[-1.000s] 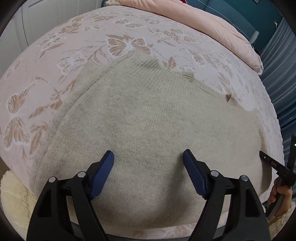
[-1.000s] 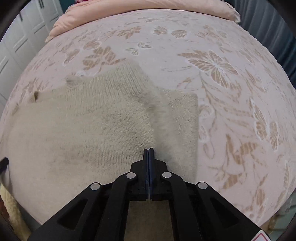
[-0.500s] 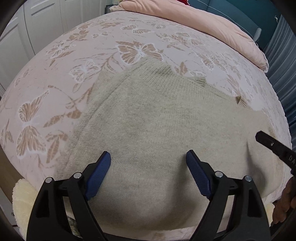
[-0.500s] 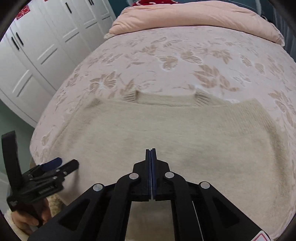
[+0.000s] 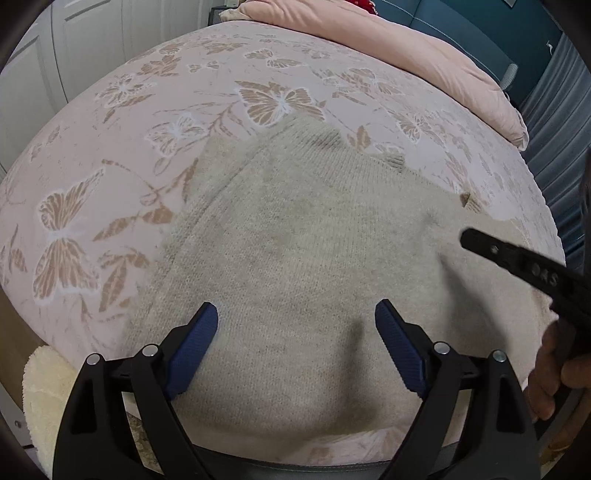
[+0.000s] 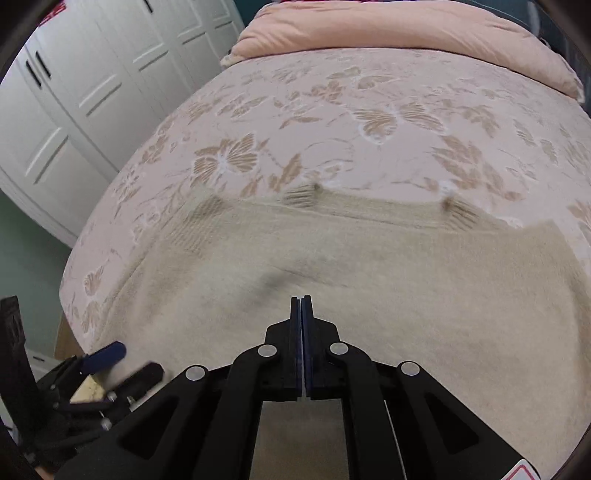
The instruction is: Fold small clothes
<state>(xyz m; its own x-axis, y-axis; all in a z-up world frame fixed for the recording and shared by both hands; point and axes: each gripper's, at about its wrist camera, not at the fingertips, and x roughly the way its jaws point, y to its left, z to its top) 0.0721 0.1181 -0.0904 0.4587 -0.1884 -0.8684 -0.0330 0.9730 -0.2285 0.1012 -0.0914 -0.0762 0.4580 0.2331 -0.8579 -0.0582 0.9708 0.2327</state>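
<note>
Swung leftward, right gripper (image 6: 301, 306) fingers pressed together, empty; left gripper (image 5: 295, 325) fingers widening above sweater (image 5: 314, 240).

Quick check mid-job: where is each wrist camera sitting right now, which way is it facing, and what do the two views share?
Left wrist: on the left gripper, jaws open, looking steeply down at the beige sweater on the butterfly bedspread; the right gripper and a hand show at right.
Right wrist: on the right gripper, shut on nothing, facing the sweater's collar; the left gripper shows lower left.
Shared: sweater, bedspread, pink duvet.

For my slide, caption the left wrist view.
Open left gripper above a beige sweater on the bed.
</note>
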